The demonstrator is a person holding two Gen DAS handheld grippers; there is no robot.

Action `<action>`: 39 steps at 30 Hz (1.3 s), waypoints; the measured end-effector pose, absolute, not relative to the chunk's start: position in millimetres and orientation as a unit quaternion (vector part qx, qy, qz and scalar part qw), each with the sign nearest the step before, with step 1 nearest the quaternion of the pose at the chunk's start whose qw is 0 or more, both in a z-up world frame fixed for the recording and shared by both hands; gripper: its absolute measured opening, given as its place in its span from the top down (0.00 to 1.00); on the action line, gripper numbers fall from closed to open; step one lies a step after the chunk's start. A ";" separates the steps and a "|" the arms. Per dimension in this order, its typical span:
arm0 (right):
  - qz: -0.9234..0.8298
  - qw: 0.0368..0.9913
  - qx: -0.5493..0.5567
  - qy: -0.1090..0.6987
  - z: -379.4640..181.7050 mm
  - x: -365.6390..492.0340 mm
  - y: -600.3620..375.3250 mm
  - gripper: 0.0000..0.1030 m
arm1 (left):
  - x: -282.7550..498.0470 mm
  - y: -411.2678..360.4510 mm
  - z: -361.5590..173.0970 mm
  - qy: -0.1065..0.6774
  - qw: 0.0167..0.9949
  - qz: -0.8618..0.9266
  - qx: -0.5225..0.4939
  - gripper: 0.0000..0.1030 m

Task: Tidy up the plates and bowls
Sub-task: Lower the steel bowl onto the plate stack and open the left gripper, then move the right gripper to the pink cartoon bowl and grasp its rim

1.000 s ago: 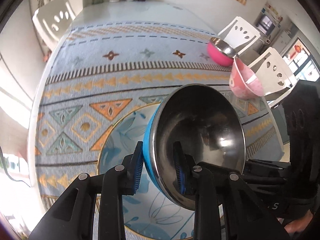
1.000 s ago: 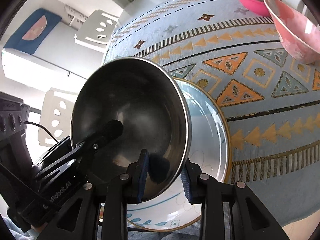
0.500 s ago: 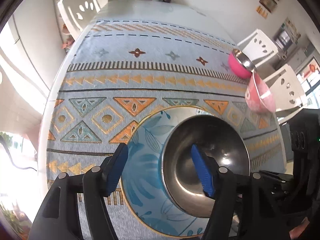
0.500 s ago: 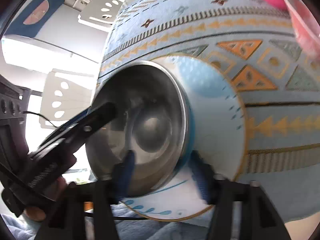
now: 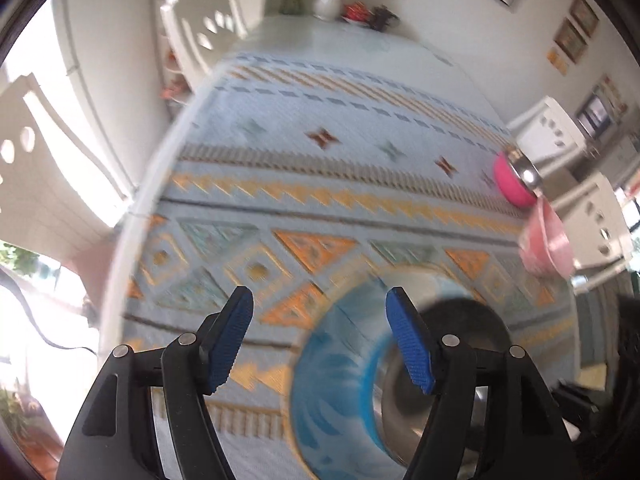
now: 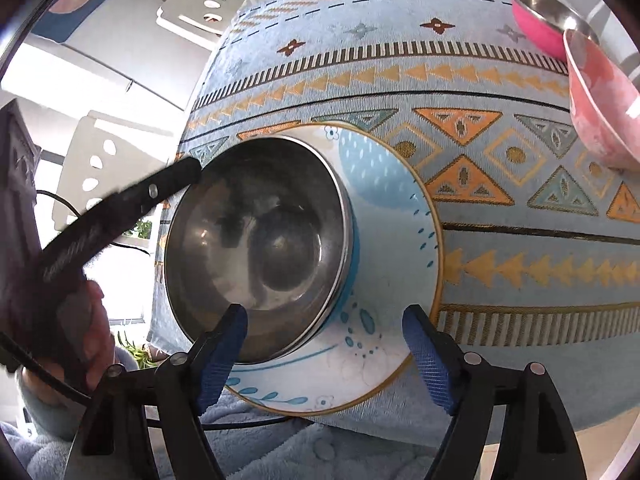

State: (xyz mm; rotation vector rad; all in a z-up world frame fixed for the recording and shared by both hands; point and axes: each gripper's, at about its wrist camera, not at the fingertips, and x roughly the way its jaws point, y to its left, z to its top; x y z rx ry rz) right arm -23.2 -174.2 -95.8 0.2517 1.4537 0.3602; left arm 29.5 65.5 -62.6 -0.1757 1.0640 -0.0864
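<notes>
Opening just now, both claws empty: left claw (image 5: 320,344), right claw (image 6: 326,356); steel bowl (image 6: 260,248) on plate (image 6: 400,240).

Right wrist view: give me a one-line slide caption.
Open right tongs over a steel bowl sitting on a blue-patterned plate; two pink bowls wait nearby.

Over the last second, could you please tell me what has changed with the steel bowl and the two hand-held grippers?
Both let go: the left hand-held gripper and right hand-held gripper, clamped on the steel bowl's rim a second ago, have just been opening, with nothing pressed between the pads. The bowl went from tilted in the air to resting on the blue patterned plate. The plate and the two pink bowls stayed put.
</notes>
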 end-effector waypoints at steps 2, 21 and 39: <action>0.164 0.728 0.111 0.657 -92.2 -24.3 -175.6 0.24 | 38.9 72.3 -57.8 0.500 0.860 -0.042 -0.093 0.35; -0.046 0.857 0.187 0.478 6.6 -64.5 -338.4 0.24 | 115.3 -41.7 -28.7 0.470 0.862 -0.185 -0.043 0.34; -0.115 0.888 0.242 0.374 -32.8 -11.3 -453.9 0.00 | 150.1 -198.0 -70.1 0.557 0.764 -0.326 -0.027 0.32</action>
